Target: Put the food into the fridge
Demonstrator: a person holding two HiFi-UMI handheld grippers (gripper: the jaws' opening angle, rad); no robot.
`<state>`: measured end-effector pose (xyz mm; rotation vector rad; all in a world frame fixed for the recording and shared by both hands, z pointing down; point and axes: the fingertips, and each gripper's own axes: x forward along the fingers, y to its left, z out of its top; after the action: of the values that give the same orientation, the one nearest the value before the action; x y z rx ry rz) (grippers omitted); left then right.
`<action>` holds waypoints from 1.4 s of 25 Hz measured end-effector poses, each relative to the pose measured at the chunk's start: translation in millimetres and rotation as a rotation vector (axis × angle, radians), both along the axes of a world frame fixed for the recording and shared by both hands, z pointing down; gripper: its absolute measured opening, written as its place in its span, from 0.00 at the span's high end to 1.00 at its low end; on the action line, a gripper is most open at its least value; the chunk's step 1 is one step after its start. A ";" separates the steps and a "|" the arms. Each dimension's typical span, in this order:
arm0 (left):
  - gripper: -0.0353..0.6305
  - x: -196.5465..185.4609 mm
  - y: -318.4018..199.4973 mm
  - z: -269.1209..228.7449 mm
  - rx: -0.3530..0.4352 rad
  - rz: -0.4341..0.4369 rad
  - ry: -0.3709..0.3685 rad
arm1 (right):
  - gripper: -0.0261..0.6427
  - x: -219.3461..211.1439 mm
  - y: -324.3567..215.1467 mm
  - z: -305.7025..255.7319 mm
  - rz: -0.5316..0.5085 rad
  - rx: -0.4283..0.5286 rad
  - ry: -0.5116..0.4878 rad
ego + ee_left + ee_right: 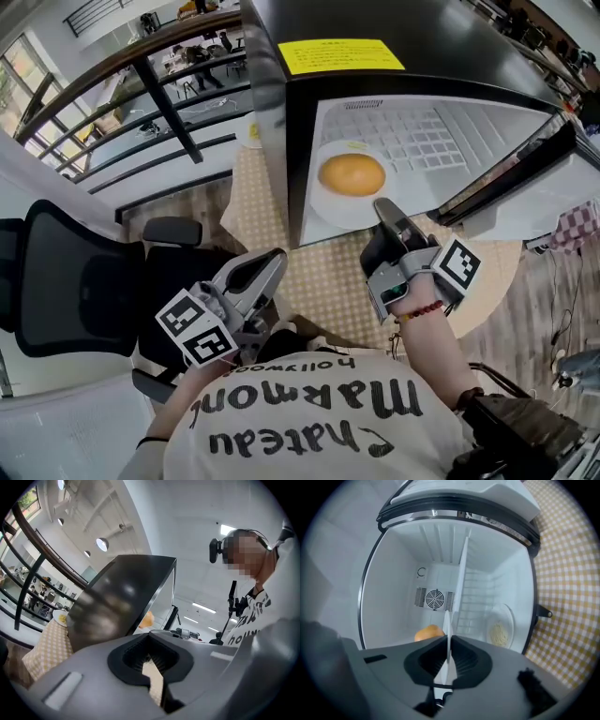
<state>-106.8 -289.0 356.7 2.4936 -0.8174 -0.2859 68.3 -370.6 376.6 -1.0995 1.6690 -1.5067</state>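
One fridge point(422, 37), three plates point(333, 214) point(504, 613) point(251, 134), one bun point(352, 174), two tongs point(270, 267) point(382, 208), one chair point(75, 281).

Office: mesh desk chair point(75, 281), mezzanine railing point(112, 66)

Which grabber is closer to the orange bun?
Right. The right gripper pinches the rim of the plate under the bun. The left gripper is held low near the person's chest, outside the fridge, well apart from it.

To your left, a black mesh office chair point(70, 281) is standing beside the surface point(328, 281), which is wearing a yellow checked cloth point(567, 573). Beyond it a dark railing point(150, 94) is running along, and round ceiling lamps point(102, 544) are glowing overhead.
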 end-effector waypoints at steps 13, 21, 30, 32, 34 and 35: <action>0.94 5.2 -4.1 -15.6 0.026 0.068 0.035 | 0.92 8.7 3.7 -19.1 0.137 0.003 0.090; 0.94 -19.2 -30.1 -13.7 0.044 0.072 0.039 | 0.92 -19.4 -27.9 -26.1 0.172 0.046 0.211; 0.94 -29.2 -33.9 -12.2 0.052 0.057 0.042 | 0.90 -26.2 -36.0 -28.3 0.188 0.060 0.391; 0.94 -30.2 -34.0 -12.3 0.051 0.054 0.044 | 0.90 -27.3 -37.4 -30.0 0.194 0.065 0.428; 0.94 -30.3 -34.3 -11.9 0.051 0.055 0.045 | 0.89 -27.7 -39.6 -30.7 0.197 0.076 0.463; 0.94 -30.1 -34.4 -11.3 0.050 0.055 0.044 | 0.89 -27.7 -40.9 -30.1 0.195 0.077 0.481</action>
<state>-136.8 -323.3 345.4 2.5422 -0.7316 -0.3453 40.6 -411.5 346.5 -1.6229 1.8429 -1.0995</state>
